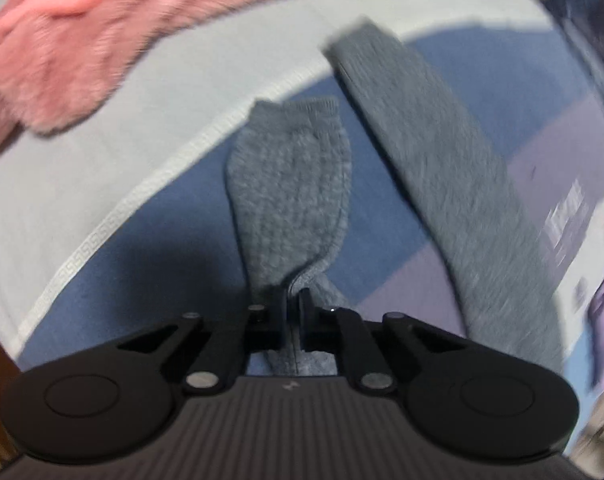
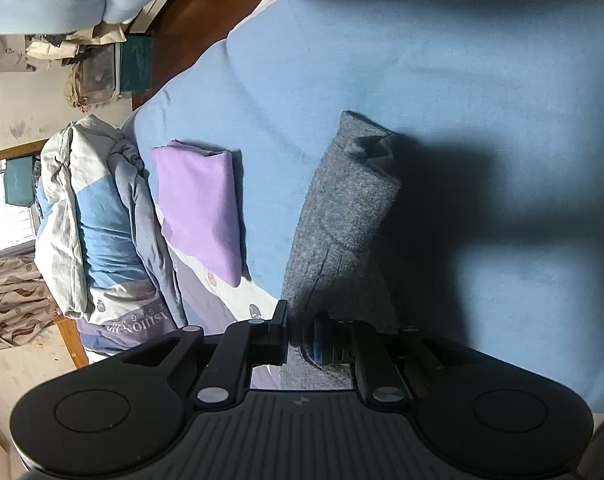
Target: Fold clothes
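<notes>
A grey knitted garment [image 1: 290, 184] hangs over the blue bed sheet [image 1: 150, 248]. My left gripper [image 1: 293, 312] is shut on its sleeve, whose ribbed cuff points away from me. A longer grey part [image 1: 441, 184] of the same garment stretches to the right. In the right wrist view my right gripper [image 2: 300, 334] is shut on the grey garment [image 2: 341, 208], which lies in a folded strip on the blue sheet [image 2: 441, 60]. The left wrist view is motion-blurred.
A pink fluffy garment [image 1: 82, 52] lies on a pale cloth [image 1: 82, 176] at the upper left. A folded purple garment [image 2: 202, 208] lies left of the grey one. A rumpled blue and white quilt [image 2: 98, 216] is piled at the bed's edge. Wooden bed frame [image 2: 182, 20] beyond.
</notes>
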Available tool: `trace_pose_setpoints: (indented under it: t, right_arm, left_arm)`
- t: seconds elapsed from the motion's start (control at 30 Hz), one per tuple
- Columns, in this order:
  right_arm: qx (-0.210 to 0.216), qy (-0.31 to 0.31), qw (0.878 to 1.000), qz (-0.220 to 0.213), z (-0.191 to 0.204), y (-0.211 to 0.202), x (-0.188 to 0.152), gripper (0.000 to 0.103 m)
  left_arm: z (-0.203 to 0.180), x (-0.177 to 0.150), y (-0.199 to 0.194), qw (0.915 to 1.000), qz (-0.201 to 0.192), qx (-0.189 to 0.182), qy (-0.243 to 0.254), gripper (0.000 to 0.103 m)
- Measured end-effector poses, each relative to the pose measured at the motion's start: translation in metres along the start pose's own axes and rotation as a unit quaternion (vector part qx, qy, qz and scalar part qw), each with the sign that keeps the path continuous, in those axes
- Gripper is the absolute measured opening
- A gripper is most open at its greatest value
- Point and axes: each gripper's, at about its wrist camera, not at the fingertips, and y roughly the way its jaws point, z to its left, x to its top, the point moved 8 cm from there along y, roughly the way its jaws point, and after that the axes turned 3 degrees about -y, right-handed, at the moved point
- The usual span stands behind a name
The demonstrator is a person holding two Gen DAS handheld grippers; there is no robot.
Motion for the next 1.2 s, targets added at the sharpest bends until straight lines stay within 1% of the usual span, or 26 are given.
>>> trace_pose_setpoints:
  t: [0.03,0.13,0.17,0.23,0.3,0.4,0.43,0.47,0.5,0.53,0.57,0.6,0.63,0.67,0.7,0.83,0.87,0.9,0.93,1.0,1.03,1.2]
  right_arm:
    - [0.003,0.000,1.000,0.000,0.000,-0.001,0.000,0.012]
    - [0.023,0.004,1.000,-0.002,0.006,-0.005,-0.003,0.011]
    - [0.032,0.011,0.999,-0.002,0.008,-0.006,-0.003,0.011]
    - [0.046,0.037,0.998,0.000,0.012,-0.004,-0.003,0.011]
    - [0.052,0.053,0.997,0.003,0.016,0.003,-0.001,0.011]
    - [0.054,0.075,0.996,0.003,0.023,0.021,0.002,0.012]
    - [0.053,0.078,0.996,0.003,0.026,0.025,0.003,0.012]
    - [0.051,0.077,0.996,0.002,0.029,0.029,0.003,0.012]
    - [0.049,0.070,0.996,0.002,0.032,0.031,0.003,0.012]
    - [0.047,0.057,0.997,0.003,0.037,0.032,0.001,0.012]
    - [0.045,0.048,0.998,0.004,0.039,0.032,0.000,0.013]
    - [0.044,0.043,0.998,0.004,0.039,0.032,-0.002,0.013]
    - [0.042,0.041,0.998,0.005,0.038,0.032,-0.003,0.014]
    - [0.041,0.043,0.998,0.005,0.035,0.031,-0.005,0.014]
    - [0.038,0.045,0.998,0.004,0.031,0.030,-0.005,0.014]
    - [0.029,0.045,0.999,0.002,0.019,0.024,-0.007,0.014]
    - [0.027,0.046,0.999,0.002,0.016,0.022,-0.008,0.014]
    - [0.026,0.046,0.999,0.001,0.014,0.020,-0.008,0.014]
    - [0.026,0.047,0.999,0.001,0.013,0.019,-0.008,0.014]
    - [0.025,0.050,0.998,0.000,0.013,0.018,-0.008,0.014]
    - [0.025,0.050,0.998,-0.001,0.014,0.017,-0.008,0.014]
    - [0.028,0.049,0.998,-0.001,0.012,0.016,-0.009,0.015]
  left_arm:
    - [0.005,0.004,-0.004,0.9996,-0.004,-0.021,-0.021,0.006]
    - [0.017,0.021,-0.026,0.9953,-0.028,-0.062,-0.069,0.005]
    - [0.015,0.031,-0.038,0.9924,-0.042,-0.083,-0.080,0.005]
    - [0.008,0.051,-0.063,0.9838,-0.070,-0.130,-0.101,0.005]
    - [-0.006,0.074,-0.083,0.9756,-0.088,-0.173,-0.103,0.005]
    - [-0.042,0.098,-0.094,0.9748,-0.086,-0.197,-0.061,0.005]
    - [-0.055,0.097,-0.091,0.9791,-0.068,-0.189,-0.032,0.011]
    - [-0.068,0.094,-0.086,0.9830,-0.047,-0.178,0.001,0.020]
    - [-0.076,0.088,-0.079,0.9871,-0.023,-0.154,0.038,0.029]
    - [-0.077,0.077,-0.067,0.9914,-0.009,-0.105,0.077,0.051]
    - [-0.076,0.065,-0.054,0.9920,0.004,-0.052,0.115,0.063]
    - [-0.075,0.053,-0.042,0.9881,0.017,0.002,0.153,0.063]
    - [-0.071,0.041,-0.031,0.9827,0.020,0.040,0.180,0.063]
    - [-0.067,0.029,-0.021,0.9760,0.020,0.075,0.204,0.063]
    - [-0.062,0.015,-0.011,0.9708,0.027,0.098,0.217,0.063]
    - [-0.054,-0.021,0.014,0.9577,0.031,0.153,0.242,0.064]
    - [-0.052,-0.022,0.014,0.9593,0.030,0.153,0.236,0.064]
    - [-0.050,-0.021,0.013,0.9620,0.027,0.148,0.227,0.064]
    - [-0.048,-0.021,0.013,0.9647,0.025,0.144,0.219,0.061]
    - [-0.043,-0.019,0.011,0.9697,0.020,0.136,0.202,0.029]
    - [-0.040,-0.019,0.011,0.9721,0.018,0.132,0.193,0.005]
    - [-0.029,-0.015,0.007,0.9825,0.006,0.111,0.150,0.005]
